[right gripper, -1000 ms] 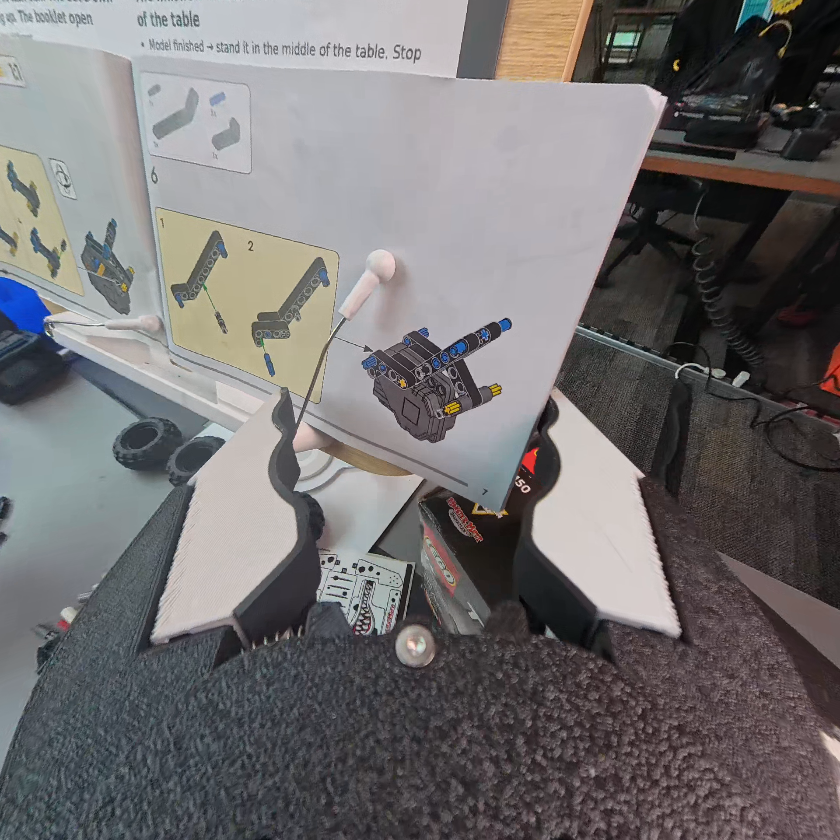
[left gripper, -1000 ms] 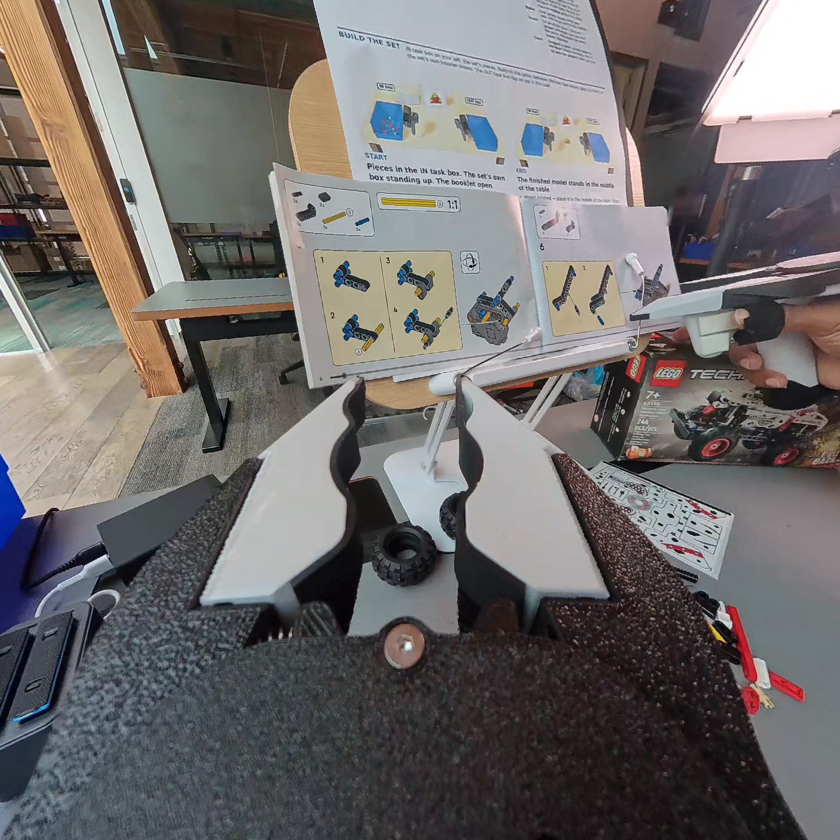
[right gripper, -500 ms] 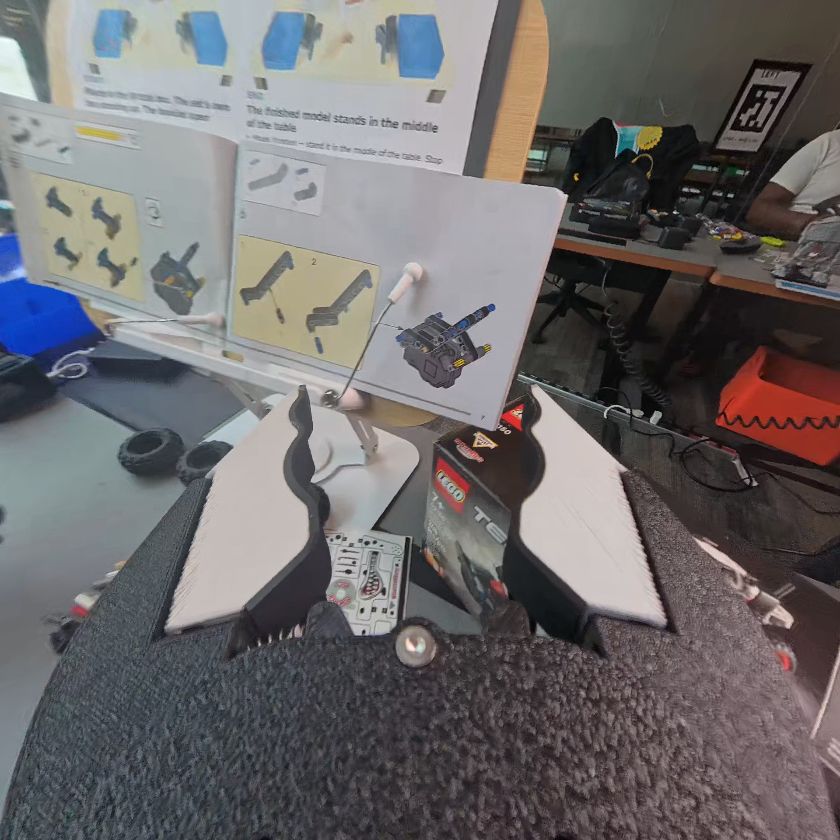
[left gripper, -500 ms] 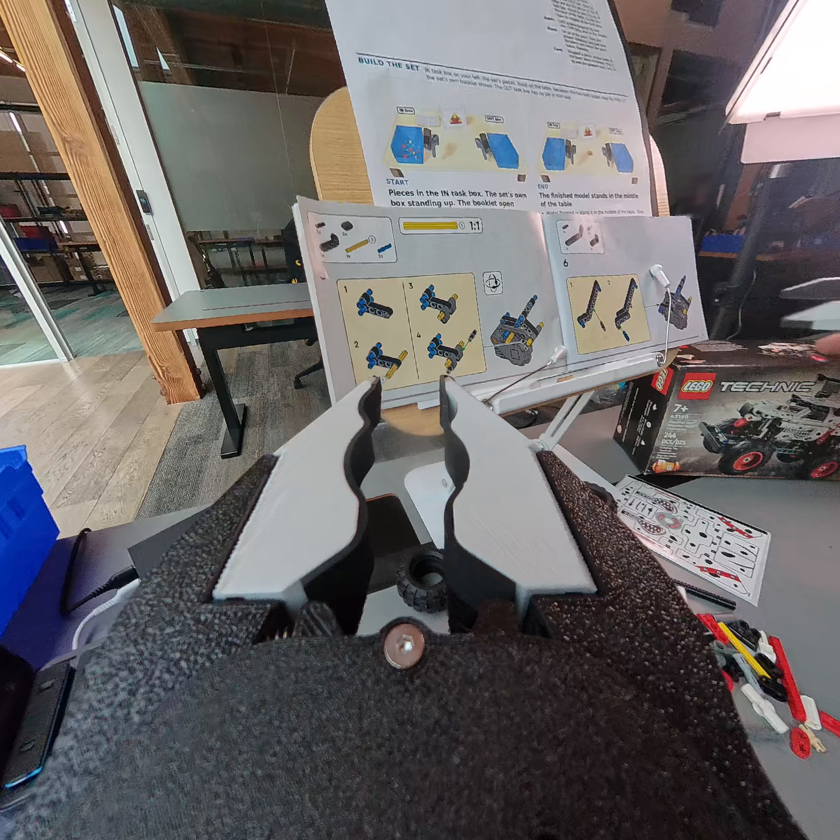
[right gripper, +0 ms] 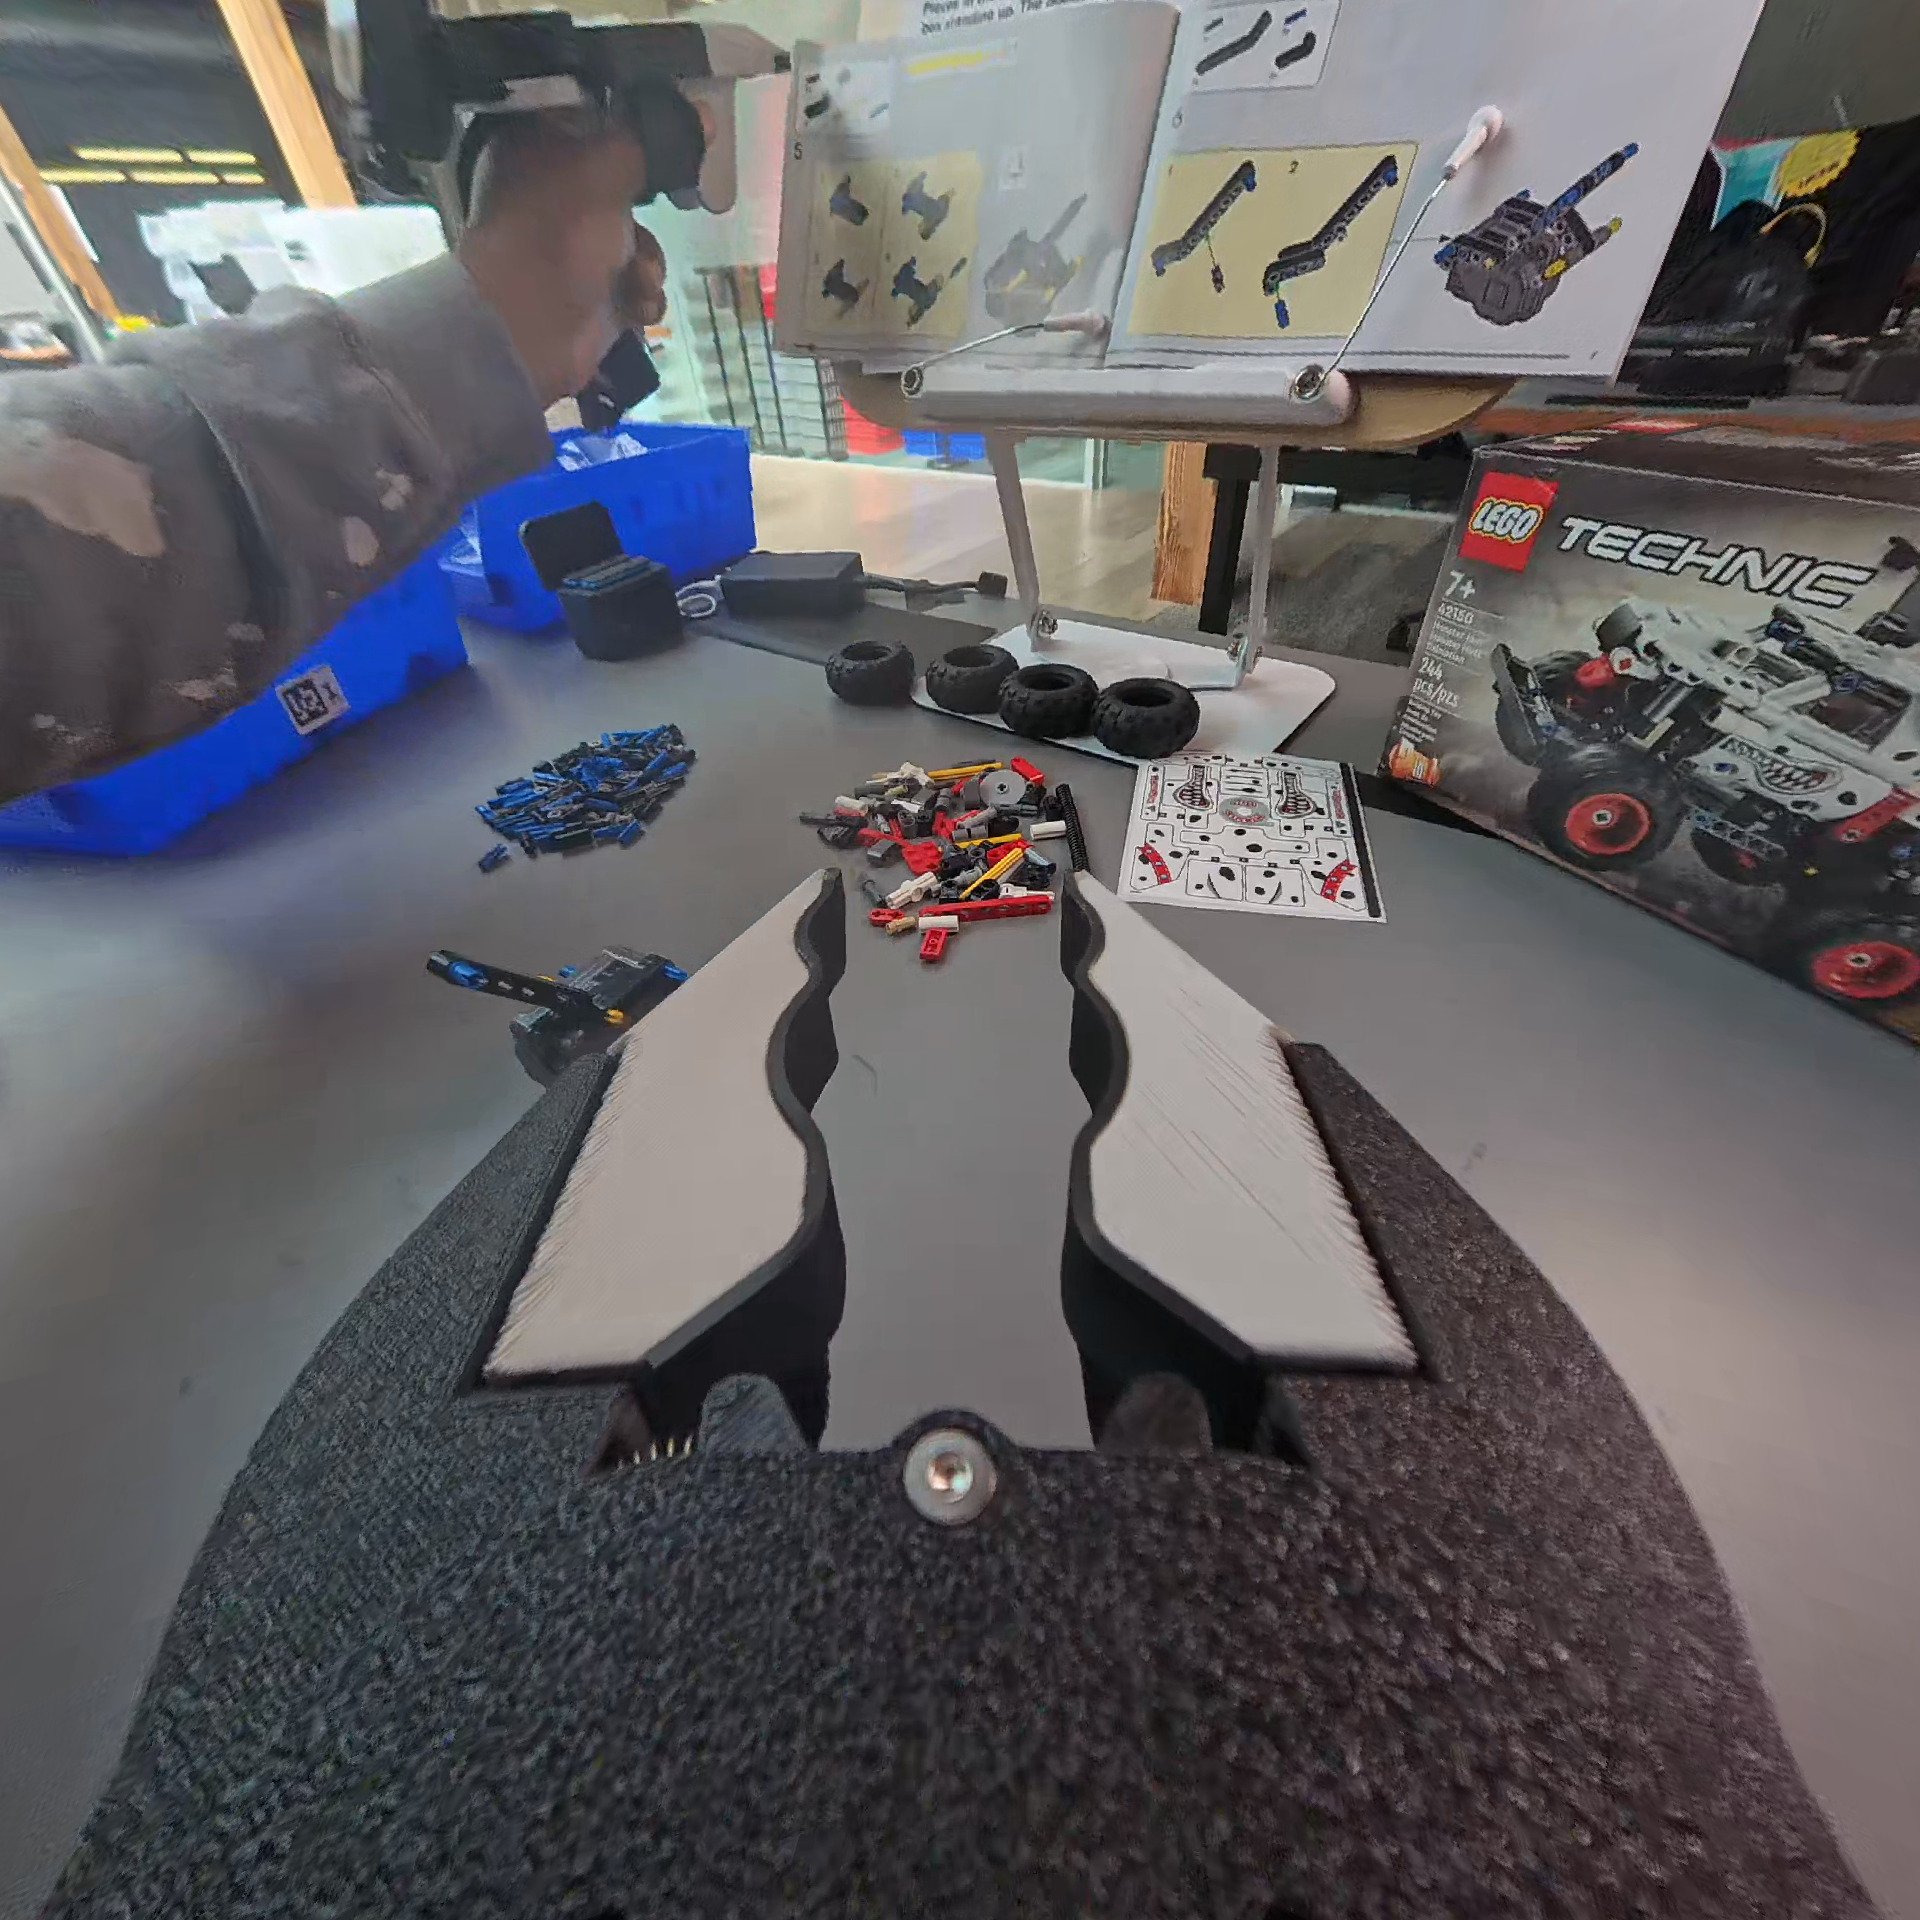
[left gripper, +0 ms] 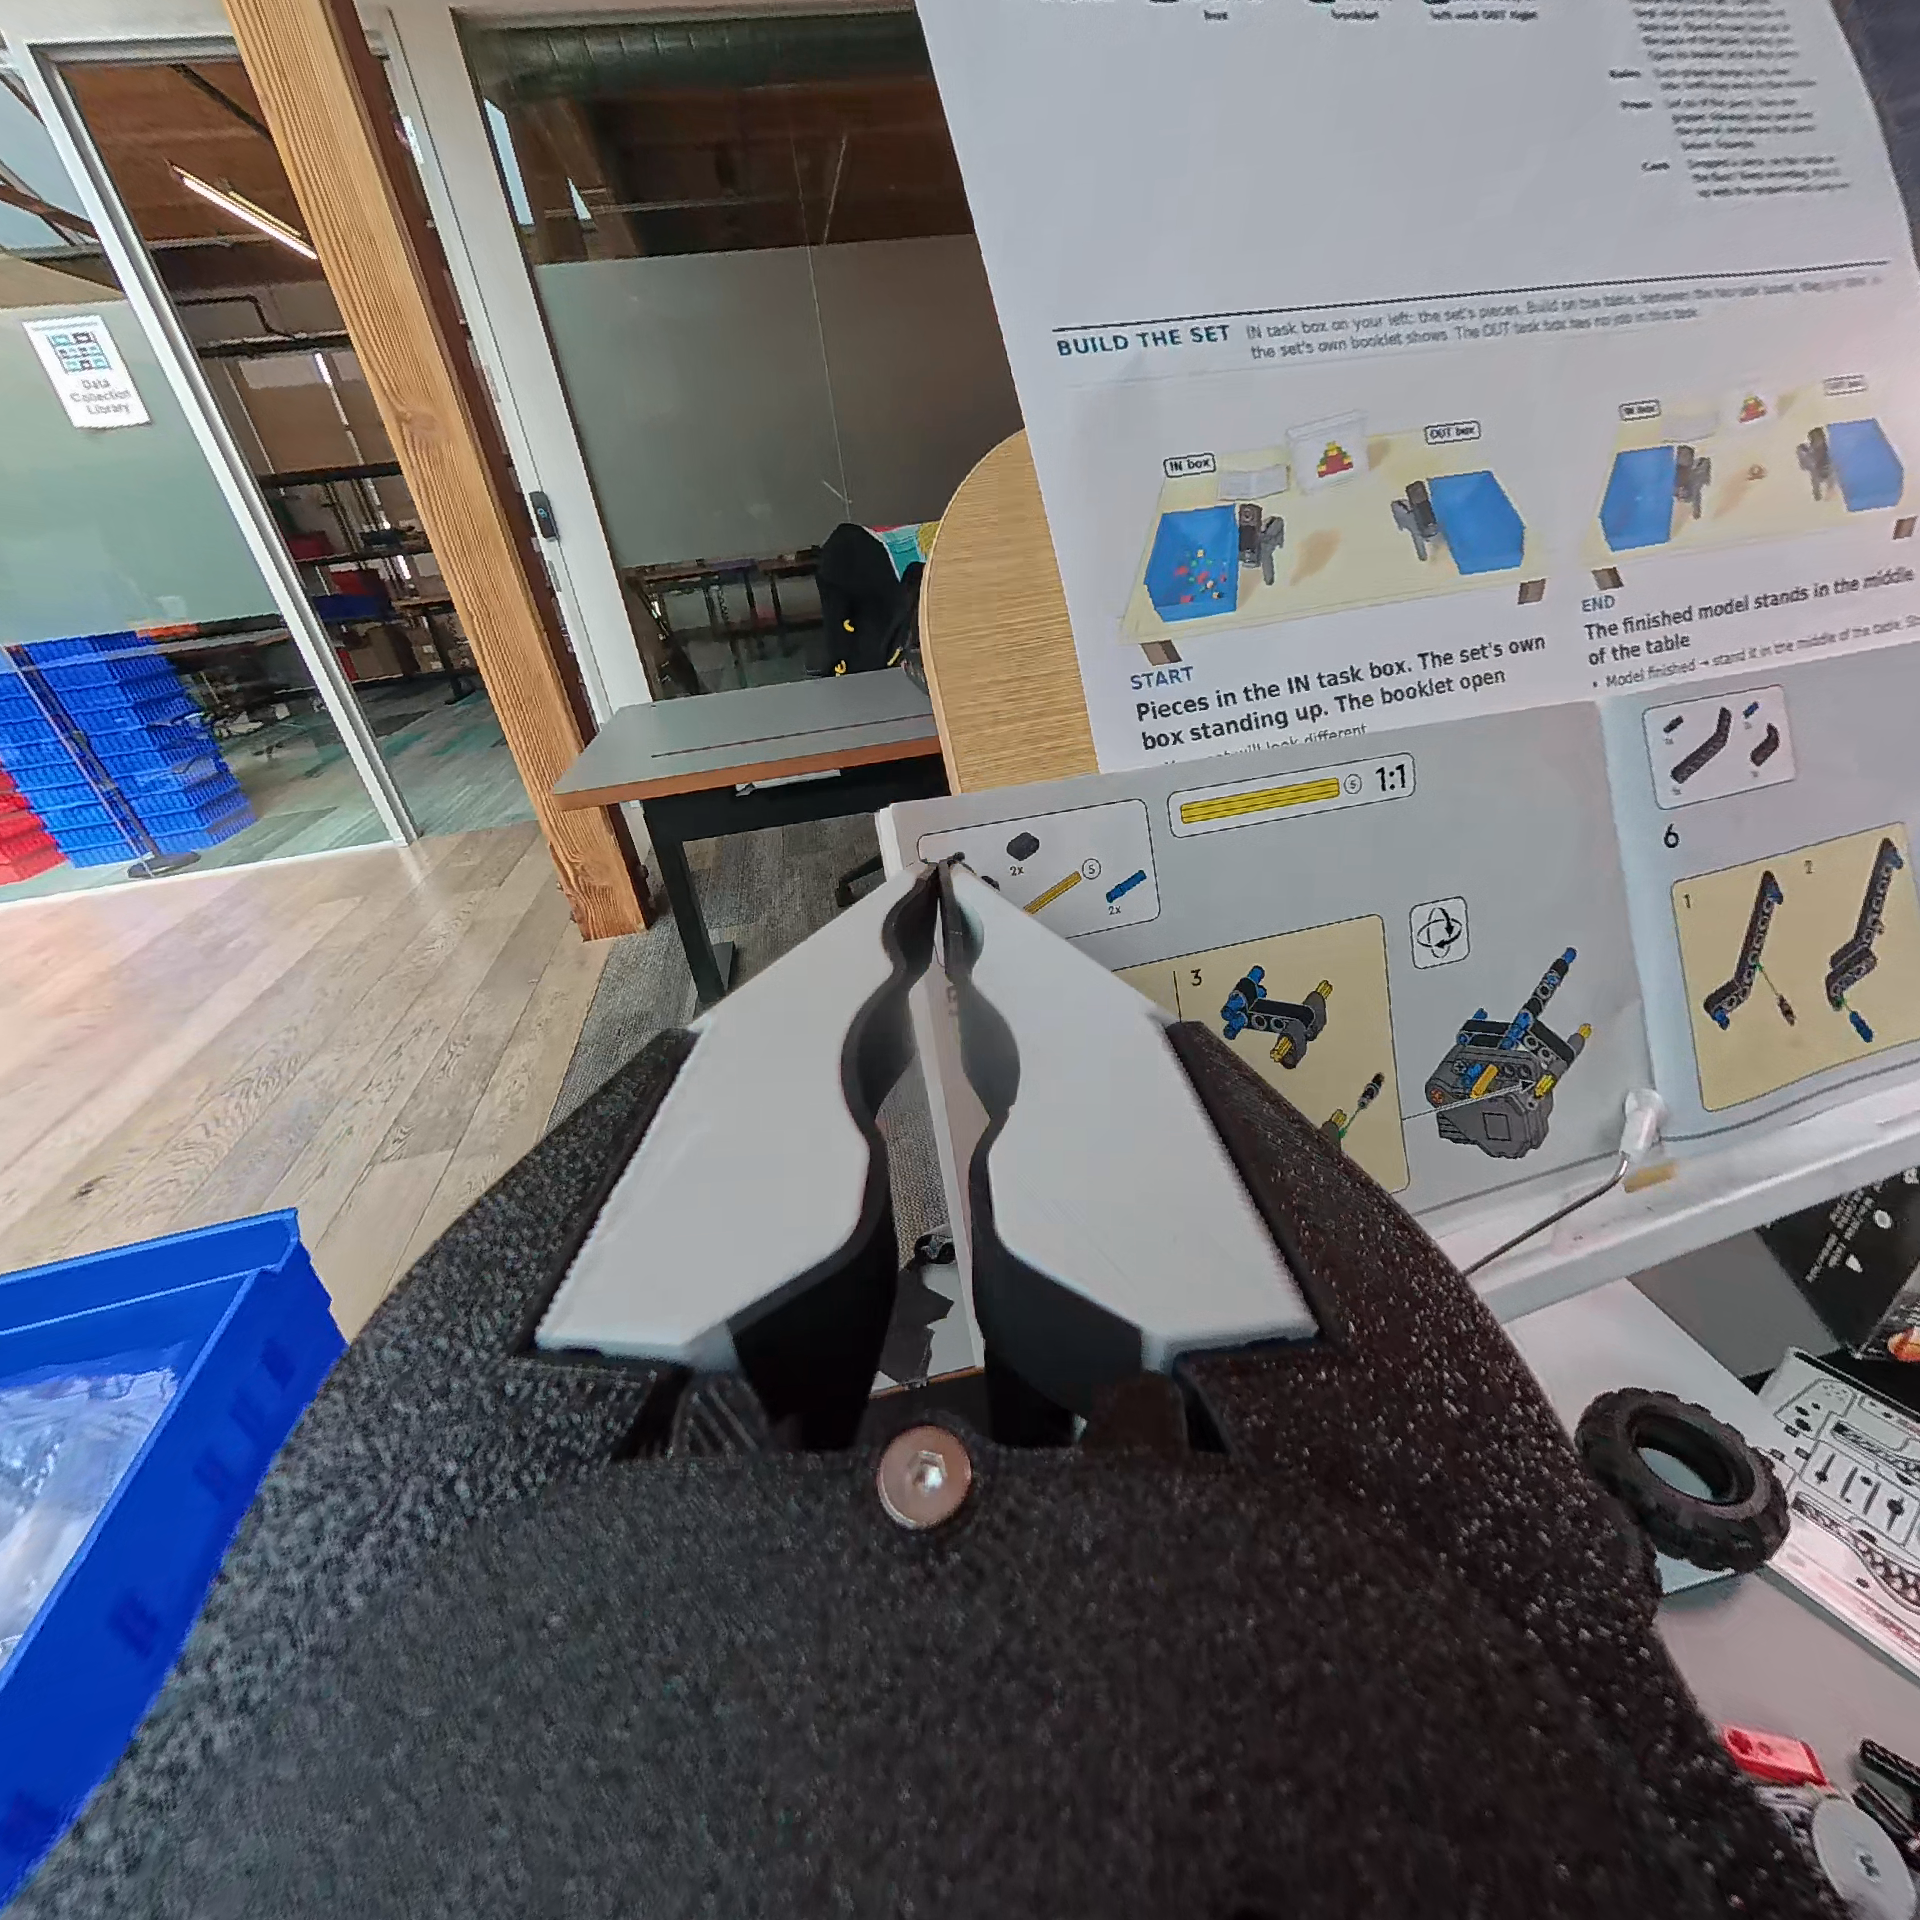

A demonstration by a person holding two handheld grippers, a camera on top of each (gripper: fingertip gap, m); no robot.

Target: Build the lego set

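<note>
The open instruction booklet (left gripper: pixel 1351 987) stands on a white stand. My left gripper (left gripper: pixel 940 883) is shut on the left edge of its left page, and a thin strip of paper runs between the jaws. In the right wrist view the booklet (right gripper: pixel 1351 208) stands at the back, with the left gripper (right gripper: pixel 743 57) and the hand holding it at its left edge. My right gripper (right gripper: pixel 951 883) is open and empty, low over the grey table (right gripper: pixel 1558 1143). It points at a pile of small mixed pieces (right gripper: pixel 956 821). A partly built black assembly (right gripper: pixel 566 997) lies left of its fingers.
A heap of blue pins (right gripper: pixel 587 790) lies at left. Several black tyres (right gripper: pixel 1044 698) sit by the stand's base (right gripper: pixel 1278 686), beside a sticker sheet (right gripper: pixel 1247 842). The set's box (right gripper: pixel 1683 707) stands at right. Blue bins (right gripper: pixel 644 488) and a black charger (right gripper: pixel 618 613) are at back left. Across from one pair of fingers to the other is roughly 50 centimetres.
My left gripper rose to the booklet's left edge and shut on the page. My right gripper drew back from the booklet and dropped low over the table, still open.
</note>
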